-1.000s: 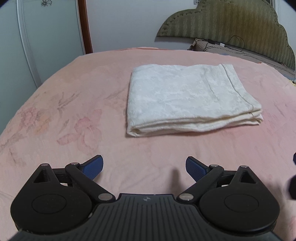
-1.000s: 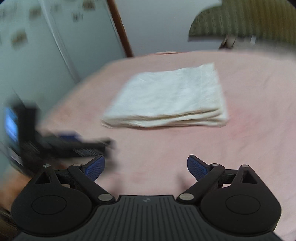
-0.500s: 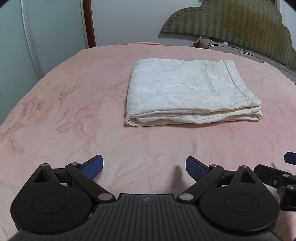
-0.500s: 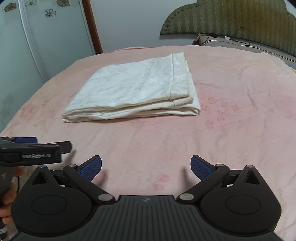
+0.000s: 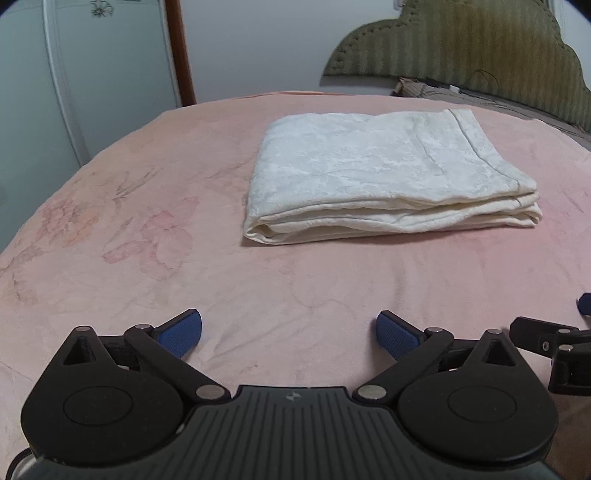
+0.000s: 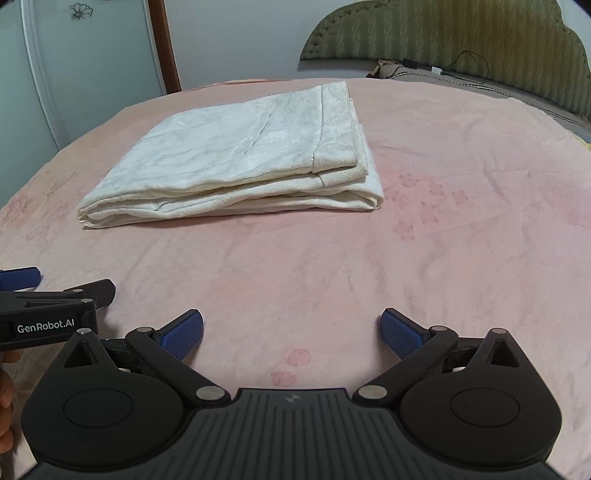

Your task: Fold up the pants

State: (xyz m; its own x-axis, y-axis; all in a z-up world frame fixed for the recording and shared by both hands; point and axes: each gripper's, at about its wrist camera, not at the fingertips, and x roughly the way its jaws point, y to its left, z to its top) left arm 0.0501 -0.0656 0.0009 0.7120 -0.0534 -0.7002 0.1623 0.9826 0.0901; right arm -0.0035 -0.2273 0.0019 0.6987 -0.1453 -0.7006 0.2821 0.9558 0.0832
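At the bottom of the left wrist view the left gripper (image 5: pixel 289 334) hangs over bare pink blanket (image 5: pixel 147 221), its blue-padded fingers (image 5: pixel 179 331) spread wide and holding nothing. At the right edge of that frame a black linkage and a blue pad of the right gripper (image 5: pixel 554 339) poke in, just beside the left one.

In the right wrist view the right gripper (image 6: pixel 291 332) sits at the bottom of the frame, jaws likewise released and empty above the blanket, with small printed flowers between its pads. At the lower left of this frame the left gripper's black body marked "GenRobot.AI" (image 6: pixel 44 325) shows, and below it, at the very edge, part of the person's hand (image 6: pixel 5 406).

Past a strip of open blanket the pants (image 5: pixel 384 177) lie in the middle of the bed, a cream-white folded rectangle of several stacked layers, flat and touched by neither gripper. Nothing lies between the grippers and it.

Further off, in the upper right, a green padded headboard (image 6: pixel 461 33) rises behind a pillow with a black cable (image 6: pixel 472 59) on it. In the upper left stand pale wardrobe doors (image 5: pixel 110 74) and a brown wooden post (image 5: pixel 181 51) against a white wall.
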